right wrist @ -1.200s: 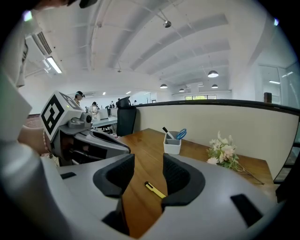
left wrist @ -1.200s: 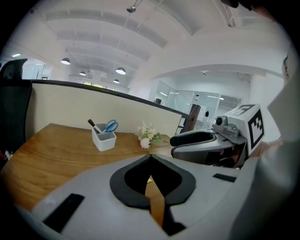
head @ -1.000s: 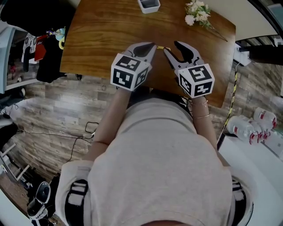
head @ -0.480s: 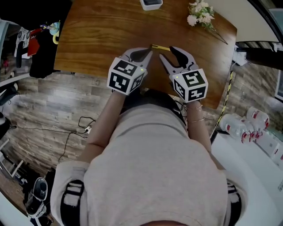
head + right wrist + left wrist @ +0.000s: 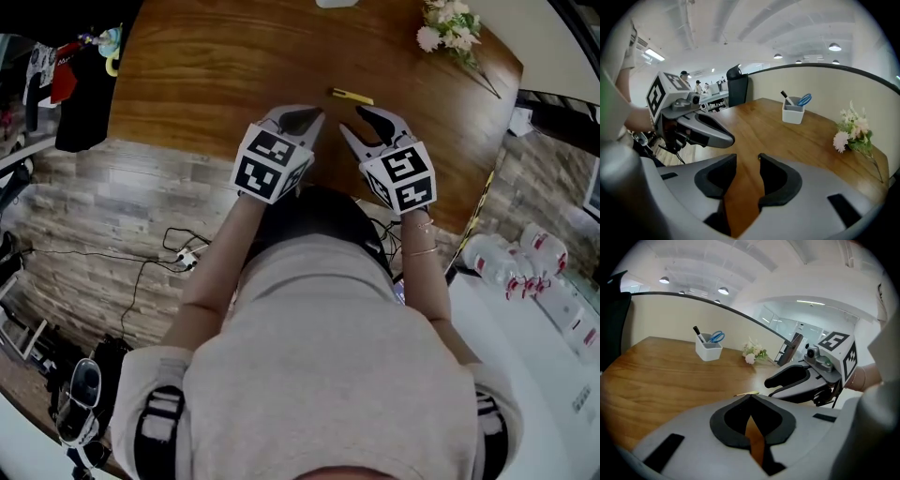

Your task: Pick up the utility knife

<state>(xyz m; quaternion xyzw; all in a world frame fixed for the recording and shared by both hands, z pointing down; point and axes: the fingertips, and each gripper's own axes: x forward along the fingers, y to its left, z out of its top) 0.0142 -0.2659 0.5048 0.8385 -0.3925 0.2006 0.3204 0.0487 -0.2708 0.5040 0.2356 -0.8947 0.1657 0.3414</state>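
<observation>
The utility knife (image 5: 351,95), slim and yellow, lies flat on the wooden table (image 5: 206,66), just beyond both grippers' tips. My left gripper (image 5: 319,113) hovers near the table's front edge, to the knife's lower left. Its jaws are shut with nothing in them. In the left gripper view the knife (image 5: 747,393) shows as a thin yellow sliver just past the left gripper (image 5: 750,397). My right gripper (image 5: 352,120) sits just below the knife. Its jaws are closing but a gap remains, and the right gripper (image 5: 747,157) has only bare wood between its jaws.
A white pen holder (image 5: 708,349) with a marker and blue scissors stands at the table's far side. A small bunch of pale flowers (image 5: 453,25) lies at the far right corner. Below the near table edge, cables (image 5: 169,258) run across the wood floor.
Both grippers have sunk toward the table and drawn back toward its near edge. The knife, earlier at their tips, now lies clear beyond them. The right jaws have narrowed slightly.
</observation>
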